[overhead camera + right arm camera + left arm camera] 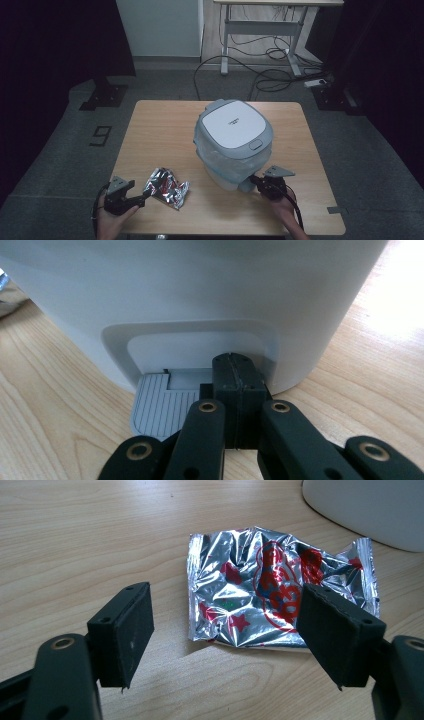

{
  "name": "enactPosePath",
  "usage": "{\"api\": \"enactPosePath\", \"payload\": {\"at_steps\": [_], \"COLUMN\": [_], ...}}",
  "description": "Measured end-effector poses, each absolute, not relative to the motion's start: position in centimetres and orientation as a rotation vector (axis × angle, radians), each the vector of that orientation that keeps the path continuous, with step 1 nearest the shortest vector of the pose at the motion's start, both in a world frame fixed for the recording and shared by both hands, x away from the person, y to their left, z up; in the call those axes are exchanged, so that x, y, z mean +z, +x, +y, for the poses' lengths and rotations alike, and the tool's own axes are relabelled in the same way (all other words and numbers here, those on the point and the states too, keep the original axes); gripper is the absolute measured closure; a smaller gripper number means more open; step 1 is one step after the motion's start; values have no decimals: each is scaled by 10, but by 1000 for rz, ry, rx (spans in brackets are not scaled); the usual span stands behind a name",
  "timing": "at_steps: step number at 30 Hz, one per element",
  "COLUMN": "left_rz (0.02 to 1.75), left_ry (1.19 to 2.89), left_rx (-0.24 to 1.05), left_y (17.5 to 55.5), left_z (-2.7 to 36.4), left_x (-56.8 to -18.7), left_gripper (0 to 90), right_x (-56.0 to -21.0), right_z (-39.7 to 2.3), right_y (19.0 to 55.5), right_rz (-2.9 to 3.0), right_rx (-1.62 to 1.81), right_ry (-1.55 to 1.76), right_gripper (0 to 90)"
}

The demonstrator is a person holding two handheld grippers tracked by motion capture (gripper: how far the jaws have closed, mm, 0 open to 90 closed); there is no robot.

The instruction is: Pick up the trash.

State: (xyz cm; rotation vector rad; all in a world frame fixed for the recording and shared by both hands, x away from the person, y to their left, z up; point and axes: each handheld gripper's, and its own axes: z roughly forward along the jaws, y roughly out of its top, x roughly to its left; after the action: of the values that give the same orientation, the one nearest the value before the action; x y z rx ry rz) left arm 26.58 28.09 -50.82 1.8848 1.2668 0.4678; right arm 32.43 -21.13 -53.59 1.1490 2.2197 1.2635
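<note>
Your left gripper (225, 640), jaws spread wide, faces one crinkled silver foil wrapper with red print (272, 592) lying flat on the wooden table (155, 130), apparently ready to pinch it. Your right gripper (235, 377), jaws closed together, rests on the ribbed grey pedal (157, 407) of one lidded white-grey pedal bin (234, 142), likely to raise its lid.

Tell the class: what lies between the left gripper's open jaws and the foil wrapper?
Only bare wooden table; the left gripper view shows the left gripper just short of the foil wrapper.
</note>
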Motion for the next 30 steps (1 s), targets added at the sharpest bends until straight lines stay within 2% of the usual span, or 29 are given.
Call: {"api": "enactPosePath", "payload": {"at_steps": [30], "left_rz": [1281], "left_ry": [1895], "left_rx": [460], "left_y": [266], "left_z": [280], "left_x": [-511], "left_gripper": [233], "right_x": [-544], "right_z": [-206], "right_y": [319], "right_rz": [2200], "right_rx": [1197], "right_ry": [1123], "right_gripper": [900]}}
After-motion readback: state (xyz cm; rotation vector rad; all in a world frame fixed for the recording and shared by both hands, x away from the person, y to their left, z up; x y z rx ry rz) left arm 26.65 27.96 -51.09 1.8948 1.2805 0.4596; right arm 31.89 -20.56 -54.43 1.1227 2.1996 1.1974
